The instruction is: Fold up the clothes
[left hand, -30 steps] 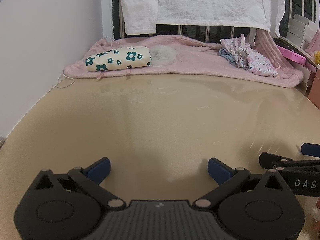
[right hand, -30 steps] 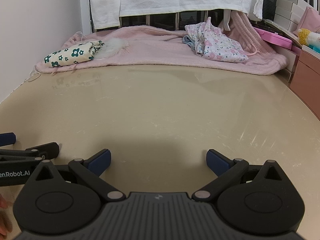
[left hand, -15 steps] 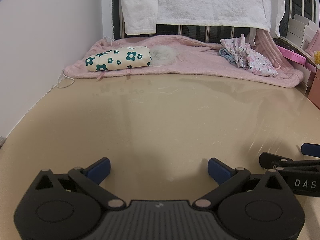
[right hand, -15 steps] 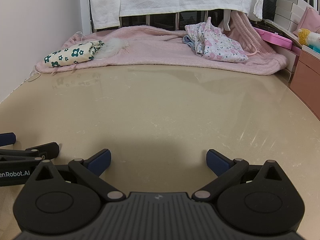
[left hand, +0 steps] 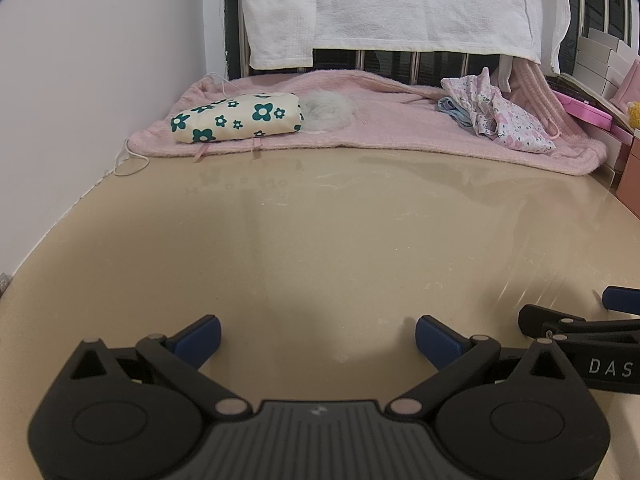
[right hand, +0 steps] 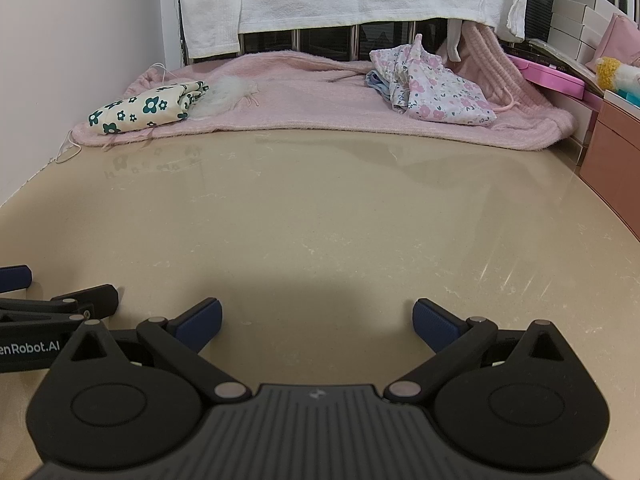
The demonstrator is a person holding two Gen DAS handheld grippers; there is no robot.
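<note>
left gripper (left hand: 318, 338) spread, empty | right gripper (right hand: 317, 320) spread, empty | crumpled floral garment (right hand: 432, 88) far across counter (right hand: 320, 208) on pink blanket (right hand: 304, 92) | risk: fingers snag blanket along with garment

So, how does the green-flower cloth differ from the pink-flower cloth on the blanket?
The green-flower cloth is folded into a neat block; the pink-flower cloth lies crumpled. The first lies at the left, near the wall; the second at the right, near the boxes. Both rest on the pink blanket, far from both grippers.
</note>
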